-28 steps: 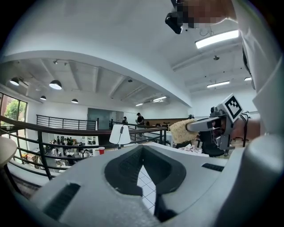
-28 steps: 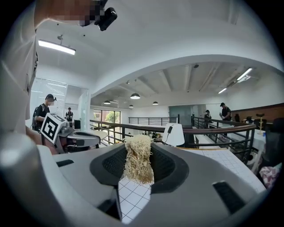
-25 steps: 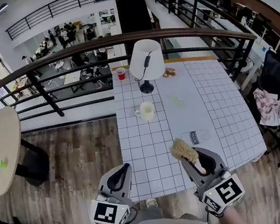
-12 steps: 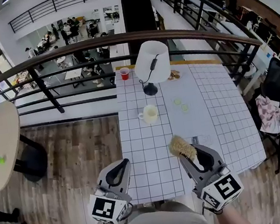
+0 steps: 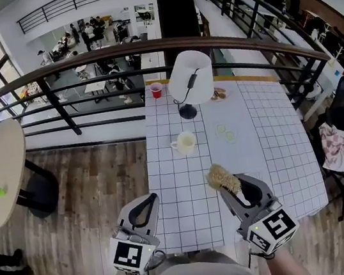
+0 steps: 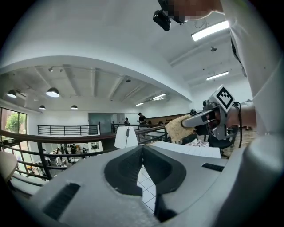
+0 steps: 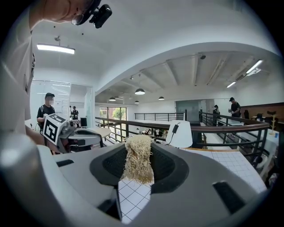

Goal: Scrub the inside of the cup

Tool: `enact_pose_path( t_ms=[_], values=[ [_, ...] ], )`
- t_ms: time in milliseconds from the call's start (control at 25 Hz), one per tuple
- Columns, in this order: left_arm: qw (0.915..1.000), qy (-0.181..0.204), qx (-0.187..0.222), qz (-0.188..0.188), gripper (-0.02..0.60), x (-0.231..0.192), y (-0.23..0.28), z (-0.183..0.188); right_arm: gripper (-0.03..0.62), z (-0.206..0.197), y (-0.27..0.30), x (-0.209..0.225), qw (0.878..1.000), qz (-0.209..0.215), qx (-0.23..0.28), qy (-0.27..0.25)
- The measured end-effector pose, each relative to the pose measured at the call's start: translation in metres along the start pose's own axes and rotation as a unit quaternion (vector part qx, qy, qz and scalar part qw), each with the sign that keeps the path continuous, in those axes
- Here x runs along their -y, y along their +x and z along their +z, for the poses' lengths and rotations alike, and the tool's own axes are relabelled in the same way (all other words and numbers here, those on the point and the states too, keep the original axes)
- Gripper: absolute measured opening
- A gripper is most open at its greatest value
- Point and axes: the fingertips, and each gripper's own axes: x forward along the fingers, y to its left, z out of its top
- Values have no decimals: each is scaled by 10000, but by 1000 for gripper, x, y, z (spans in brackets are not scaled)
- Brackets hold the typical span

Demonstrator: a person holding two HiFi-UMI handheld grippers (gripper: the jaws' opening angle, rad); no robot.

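Right gripper [image 5: 233,190] is clamped on the scrubber [image 5: 222,178]. Left gripper [image 5: 148,202] is closed, empty. Cup [image 5: 185,142] stands mid-way up the table [image 5: 180,190], well ahead of both. I'd open left and steady the cup first, then feed the scrubber straight down into its mouth.

The scrubber [image 5: 223,180] is a tuft of rough, straw-like fibres; the left gripper [image 5: 151,199] and right gripper [image 5: 228,191] look like smooth matt grey plastic. The cup [image 5: 185,142] is smooth and cream with a slight sheen, on a table [image 5: 180,187] with a smooth white grid-lined top. The floor [image 5: 91,198] is brown wood planking, the railing [image 5: 113,53] dark metal under a glossy brown rail.
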Motion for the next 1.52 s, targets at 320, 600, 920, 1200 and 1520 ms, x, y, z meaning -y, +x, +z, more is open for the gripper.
enact_pose_path(
  t_ms=[320, 600, 920, 1200, 1520],
  values=[
    [9966, 809, -103, 69, 15, -48, 57, 5, 137, 9, 48, 45, 9981, 209, -464, -341],
    [9938, 1077, -146, -239, 75, -77, 122, -13, 137, 7, 111, 82, 9956, 405, -669, -521],
    [9868, 1388, -456, -701, 102, -90, 191, -75, 135, -19, 181, 110, 9923, 649, -949, -468],
    [9790, 1237, -1091, -1197, 124, -91, 242, -159, 136, -59, 232, 127, 9854, 841, -1362, -574],
    [9734, 822, -1354, -1655, 124, -92, 294, -221, 137, -130, 275, 144, 9714, 1093, -2028, -568]
  ],
)
